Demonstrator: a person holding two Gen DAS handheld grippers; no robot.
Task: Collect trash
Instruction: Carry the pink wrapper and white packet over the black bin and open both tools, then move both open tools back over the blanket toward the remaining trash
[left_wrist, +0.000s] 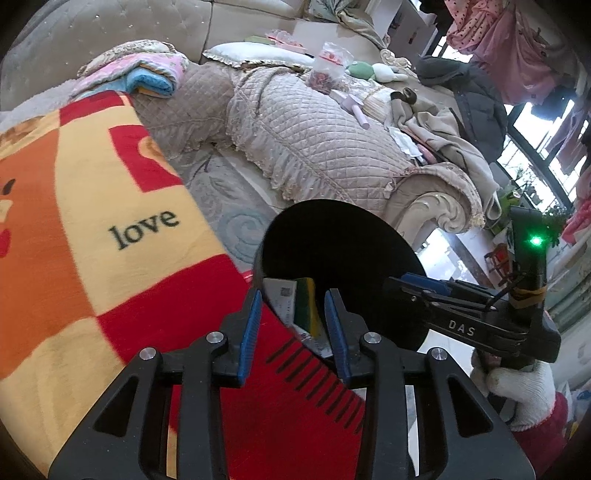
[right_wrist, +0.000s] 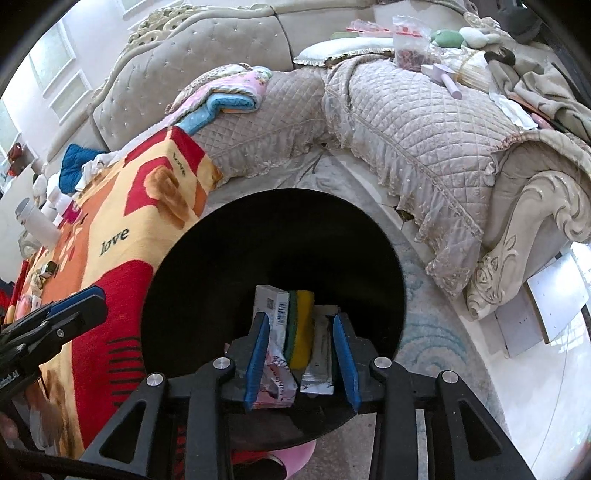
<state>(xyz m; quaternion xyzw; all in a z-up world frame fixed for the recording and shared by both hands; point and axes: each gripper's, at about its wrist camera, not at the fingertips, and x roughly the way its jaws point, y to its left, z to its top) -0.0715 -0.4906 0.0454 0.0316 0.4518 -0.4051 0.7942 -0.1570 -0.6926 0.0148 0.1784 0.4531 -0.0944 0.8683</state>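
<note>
A black round bin (right_wrist: 229, 258) stands on the floor beside the blanket-covered table; it also shows in the left wrist view (left_wrist: 354, 243). Inside lie a white carton (right_wrist: 271, 306), a yellow-green sponge (right_wrist: 301, 332), and crumpled wrappers (right_wrist: 317, 369). The sponge (left_wrist: 308, 306) and carton (left_wrist: 280, 299) show in the left view too. My right gripper (right_wrist: 301, 365) is open over the bin's near rim, with the trash seen between its fingers. My left gripper (left_wrist: 293, 336) is open above the blanket's edge by the bin. The right gripper (left_wrist: 424, 288) shows in the left view.
A red, orange and yellow "love" blanket (left_wrist: 110, 221) covers the table. White bottles (right_wrist: 37, 221) and small items sit at its far end. A quilted sofa (right_wrist: 424, 129) with clothes, a bag and toys stands behind. A pale patterned rug (right_wrist: 436, 332) lies under the bin.
</note>
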